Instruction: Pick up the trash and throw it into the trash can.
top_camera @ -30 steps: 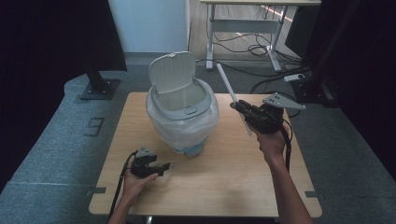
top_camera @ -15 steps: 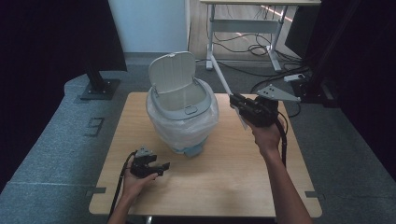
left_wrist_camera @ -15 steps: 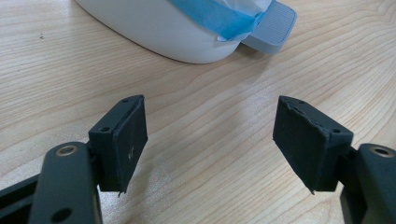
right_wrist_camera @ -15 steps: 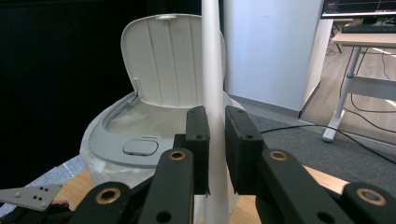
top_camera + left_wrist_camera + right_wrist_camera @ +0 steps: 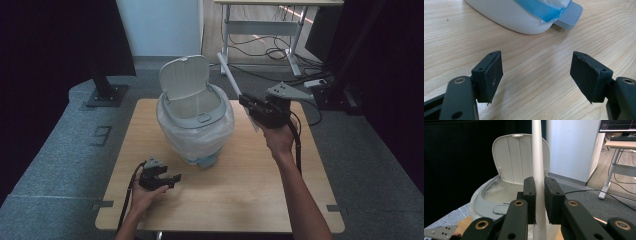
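A white pedal bin (image 5: 196, 122) with a plastic liner stands in the middle of the wooden table (image 5: 235, 200), its lid (image 5: 184, 79) tipped up and open. My right gripper (image 5: 246, 102) is raised to the right of the bin, shut on a long white stick (image 5: 231, 80) that slants up and away. In the right gripper view the stick (image 5: 538, 162) runs upright between the jaws, with the open bin (image 5: 506, 187) behind it. My left gripper (image 5: 170, 179) rests low on the table in front of the bin, open and empty. The left gripper view faces the bin's base (image 5: 516, 17) and grey pedal (image 5: 570, 13).
Grey floor mats (image 5: 70, 145) surround the table. A black stand base (image 5: 105, 95) sits at the far left. Behind the table are a desk frame (image 5: 260, 25) and loose cables (image 5: 272, 50). Dark curtains (image 5: 45, 60) close both sides.
My right gripper has moved left and a little away, carrying the white stick closer to the bin's opening. The left gripper has stayed where it was.
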A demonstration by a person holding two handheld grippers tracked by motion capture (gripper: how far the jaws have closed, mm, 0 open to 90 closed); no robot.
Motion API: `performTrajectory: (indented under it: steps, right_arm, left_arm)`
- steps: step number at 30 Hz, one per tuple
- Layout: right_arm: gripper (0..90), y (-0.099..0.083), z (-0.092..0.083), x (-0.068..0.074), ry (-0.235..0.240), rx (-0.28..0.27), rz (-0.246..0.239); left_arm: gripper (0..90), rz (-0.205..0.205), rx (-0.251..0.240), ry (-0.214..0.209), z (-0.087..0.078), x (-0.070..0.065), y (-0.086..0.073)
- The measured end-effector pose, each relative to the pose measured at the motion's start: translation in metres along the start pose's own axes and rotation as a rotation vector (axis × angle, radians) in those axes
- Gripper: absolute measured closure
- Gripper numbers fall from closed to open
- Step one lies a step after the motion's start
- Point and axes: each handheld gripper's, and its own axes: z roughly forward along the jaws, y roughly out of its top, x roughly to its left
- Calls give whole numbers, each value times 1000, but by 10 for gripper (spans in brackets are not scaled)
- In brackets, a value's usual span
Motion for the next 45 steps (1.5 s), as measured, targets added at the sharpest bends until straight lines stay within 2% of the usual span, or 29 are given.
performTrajectory:
  steps: [14, 20, 45]
  right_arm:
    - [801, 3, 17, 7, 14, 6, 1]
    - [801, 9, 25, 12, 17, 13, -13]
    - [801, 25, 61, 15, 16, 31, -23]
  left_arm:
    - [259, -1, -4, 17, -4, 2, 0]
    - [259, -7, -6, 11, -4, 3, 0]
    - [260, -12, 7, -9, -1, 5, -2]
